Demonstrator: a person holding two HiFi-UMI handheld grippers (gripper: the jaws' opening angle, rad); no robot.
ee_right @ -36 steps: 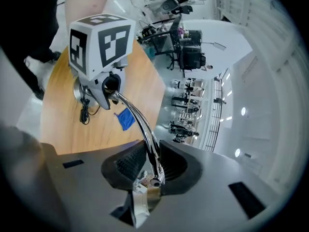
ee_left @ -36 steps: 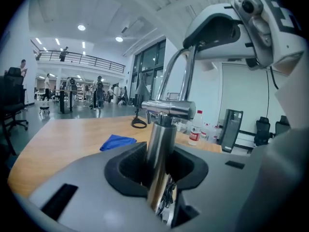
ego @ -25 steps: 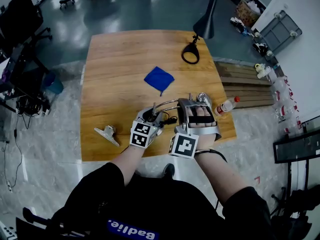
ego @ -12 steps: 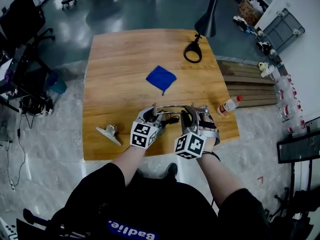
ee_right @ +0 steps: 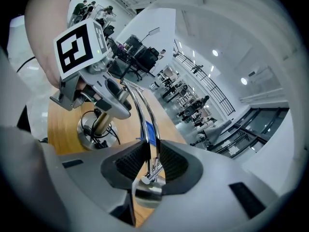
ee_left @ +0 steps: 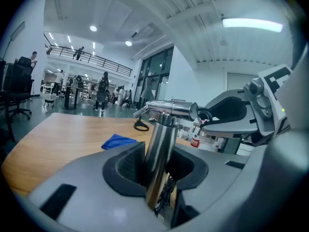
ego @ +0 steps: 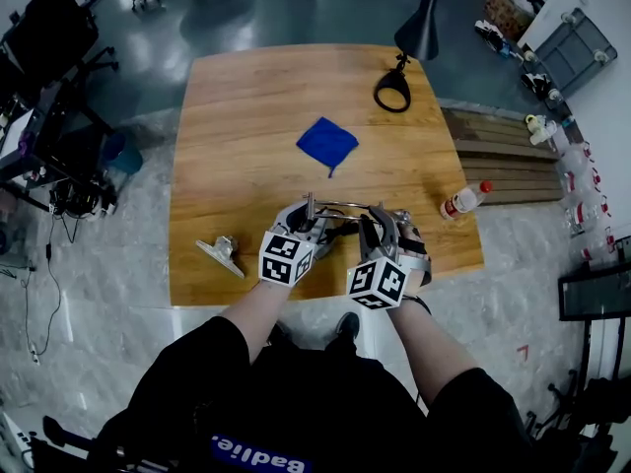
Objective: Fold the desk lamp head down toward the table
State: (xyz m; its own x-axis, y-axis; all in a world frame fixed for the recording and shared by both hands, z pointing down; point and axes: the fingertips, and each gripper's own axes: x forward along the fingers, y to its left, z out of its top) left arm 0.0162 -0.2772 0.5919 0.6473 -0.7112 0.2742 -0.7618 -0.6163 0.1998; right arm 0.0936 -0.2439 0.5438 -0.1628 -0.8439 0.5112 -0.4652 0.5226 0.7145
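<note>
A chrome desk lamp (ego: 340, 205) stands near the table's front edge. My left gripper (ego: 301, 223) is shut on its upright stem (ee_left: 159, 149), above the round base (ee_right: 91, 135) with its coiled black cable. My right gripper (ego: 380, 227) is shut on the lamp's thin twin-rod arm (ee_right: 147, 129), which arches over from the stem. The small chrome head (ee_right: 147, 193) hangs just below my right jaws. In the left gripper view the chrome crosspiece (ee_left: 171, 109) sits on top of the stem, with the right gripper (ee_left: 241, 115) beside it.
On the wooden table (ego: 237, 116) lie a blue cloth (ego: 327, 143) mid-table, a metal clip (ego: 219, 254) at the front left and a bottle (ego: 463, 202) at the right edge. A black lamp (ego: 394, 92) stands at the far right.
My right gripper has rolled onto its side and sunk toward the table, taking the lamp arm down with it. The left gripper has stayed on the stem.
</note>
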